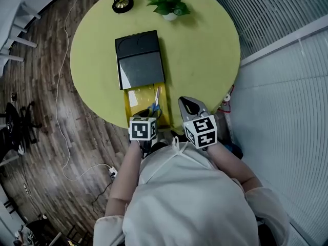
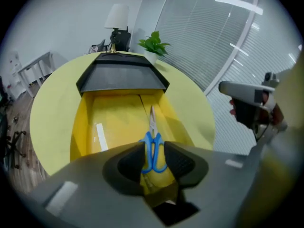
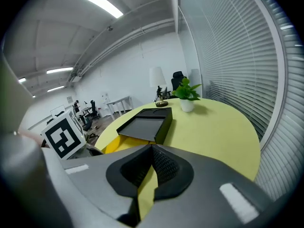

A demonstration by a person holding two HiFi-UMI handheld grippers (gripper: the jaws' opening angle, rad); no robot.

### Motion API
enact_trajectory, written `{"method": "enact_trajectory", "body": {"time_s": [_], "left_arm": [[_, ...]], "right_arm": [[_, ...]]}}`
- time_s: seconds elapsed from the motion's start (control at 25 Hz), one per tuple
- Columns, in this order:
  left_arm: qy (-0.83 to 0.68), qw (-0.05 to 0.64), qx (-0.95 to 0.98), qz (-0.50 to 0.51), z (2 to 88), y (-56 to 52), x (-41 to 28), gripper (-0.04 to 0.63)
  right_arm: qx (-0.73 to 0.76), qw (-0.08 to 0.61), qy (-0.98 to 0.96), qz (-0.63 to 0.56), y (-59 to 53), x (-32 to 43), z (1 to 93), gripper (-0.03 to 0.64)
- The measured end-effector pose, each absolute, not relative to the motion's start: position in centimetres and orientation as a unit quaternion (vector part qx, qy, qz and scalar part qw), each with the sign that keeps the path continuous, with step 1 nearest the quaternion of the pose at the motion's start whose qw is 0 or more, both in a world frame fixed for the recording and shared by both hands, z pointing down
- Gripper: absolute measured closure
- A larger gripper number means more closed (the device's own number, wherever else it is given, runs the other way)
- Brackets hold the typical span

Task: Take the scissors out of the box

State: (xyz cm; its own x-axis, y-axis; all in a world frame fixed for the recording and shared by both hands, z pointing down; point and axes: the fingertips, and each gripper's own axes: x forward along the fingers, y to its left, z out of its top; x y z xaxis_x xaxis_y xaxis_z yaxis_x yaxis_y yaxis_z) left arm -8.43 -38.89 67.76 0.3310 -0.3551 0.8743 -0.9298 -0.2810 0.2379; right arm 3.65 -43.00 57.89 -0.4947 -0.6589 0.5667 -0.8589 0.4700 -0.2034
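Where left claw (image 2: 154, 159) points, scissors (image 2: 152, 142) lie.

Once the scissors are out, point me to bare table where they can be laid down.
Widest bare patch: right of the box, between the plant and the right rim of the table. A narrower strip runs left of the box and its lid. Crowded: far rim at the lamp, near rim around the left claw and right claw.

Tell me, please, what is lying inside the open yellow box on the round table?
A pair of blue-handled scissors lies in the uncovered near part of the yellow box. The black lid covers the far end, so anything beneath it cannot be seen.
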Motion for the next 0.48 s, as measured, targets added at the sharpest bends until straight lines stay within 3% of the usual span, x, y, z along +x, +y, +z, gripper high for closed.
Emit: {"method": "enact_trajectory", "body": {"time_s": [0.24,0.48], "left_arm": [[-0.419,0.406,0.677,0.449,71.1,-38.8,-7.9,0.44],[-0.436,0.404,0.66,0.46,71.6,-39.5,-8.6,0.502]], "right_arm": [[0.486,0.203,-0.806,0.27,-45.6,7.4,59.5,0.618],[0.478,0.209,-0.808,0.275,-47.2,8.1,60.5,0.618]]}}
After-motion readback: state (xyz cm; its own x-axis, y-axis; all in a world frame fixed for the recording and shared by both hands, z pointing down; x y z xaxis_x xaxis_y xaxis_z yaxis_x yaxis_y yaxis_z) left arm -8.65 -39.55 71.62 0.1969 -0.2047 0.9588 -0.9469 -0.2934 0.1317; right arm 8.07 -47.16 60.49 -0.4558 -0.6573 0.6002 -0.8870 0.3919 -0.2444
